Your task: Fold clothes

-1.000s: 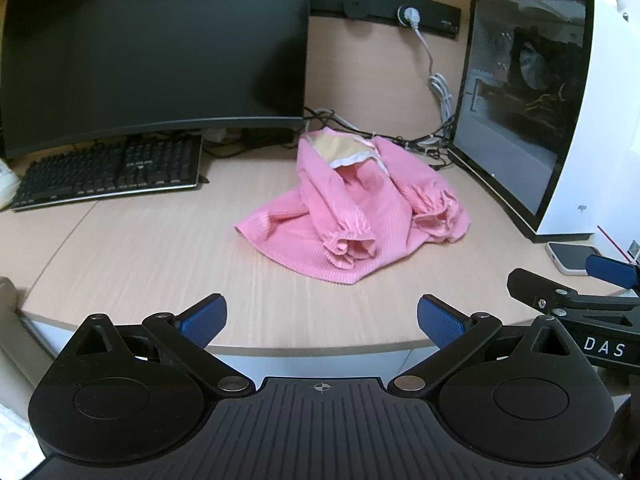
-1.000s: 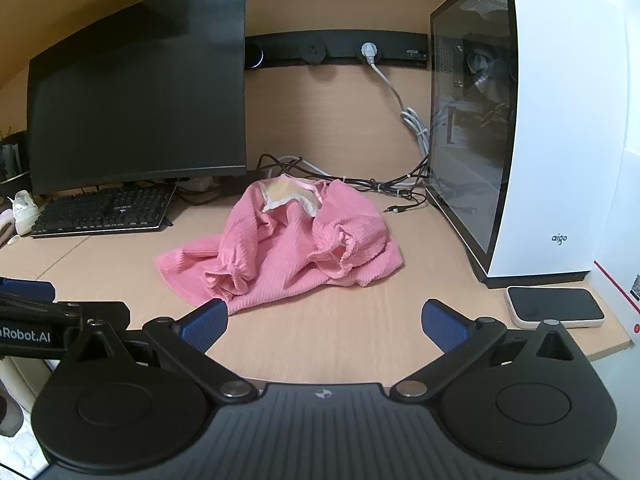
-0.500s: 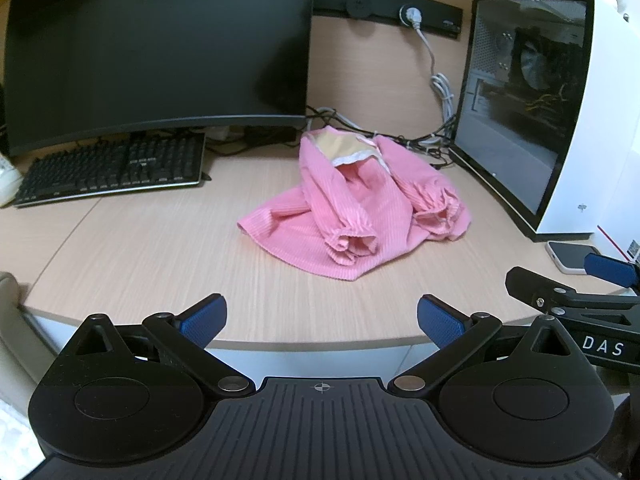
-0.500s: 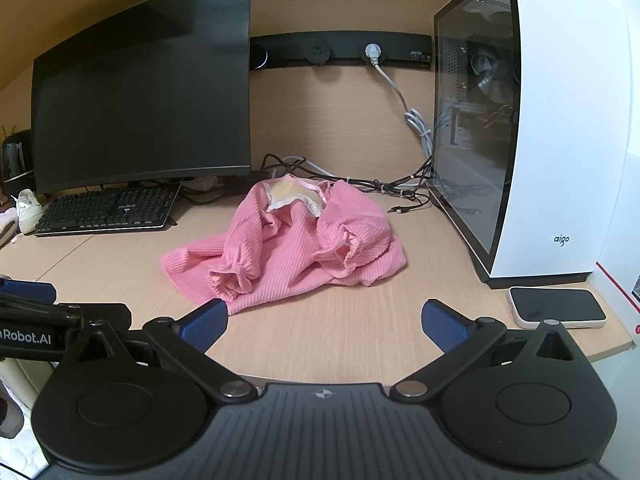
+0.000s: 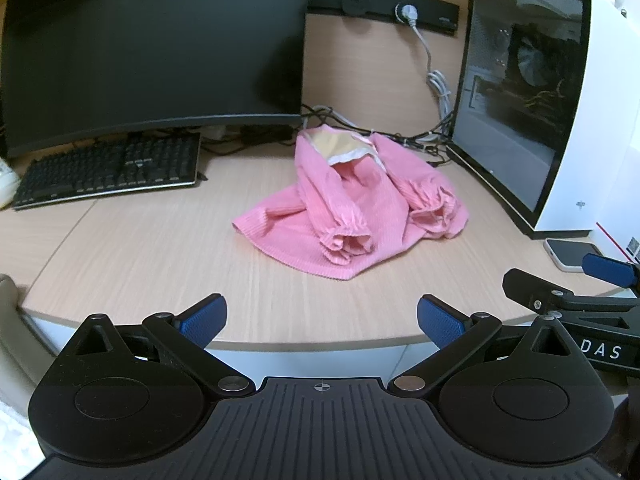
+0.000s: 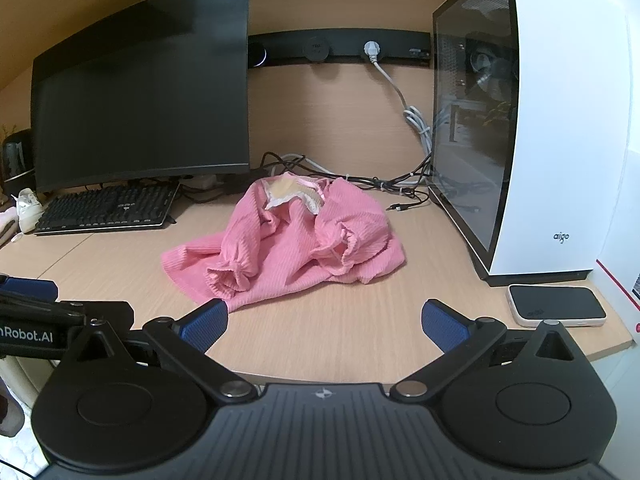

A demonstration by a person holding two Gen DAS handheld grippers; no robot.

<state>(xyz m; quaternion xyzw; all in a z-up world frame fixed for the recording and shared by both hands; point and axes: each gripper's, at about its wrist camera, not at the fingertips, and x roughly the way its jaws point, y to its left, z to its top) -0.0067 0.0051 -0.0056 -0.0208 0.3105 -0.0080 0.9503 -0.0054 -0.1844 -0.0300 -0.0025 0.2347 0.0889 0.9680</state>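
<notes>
A crumpled pink ribbed garment [image 5: 352,204] [image 6: 288,240] with gathered cuffs and a beige lining at its collar lies in the middle of the wooden desk [image 5: 140,256] [image 6: 360,332]. My left gripper [image 5: 322,318] hovers open at the desk's near edge, short of the cloth, with nothing between its blue pads. My right gripper [image 6: 324,322] is open too; its left blue pad [image 6: 204,326] sits close to the garment's front hem. Each gripper shows at the edge of the other's view.
A curved black monitor [image 5: 152,56] and keyboard [image 5: 108,170] stand at the back left. A white PC case [image 6: 532,128] rises on the right, a phone [image 6: 556,310] in front of it. Cables [image 6: 352,172] run behind the garment.
Both grippers have crept forward toward the desk, so the garment looks slightly nearer. The garment has not moved and both grippers stay open.
</notes>
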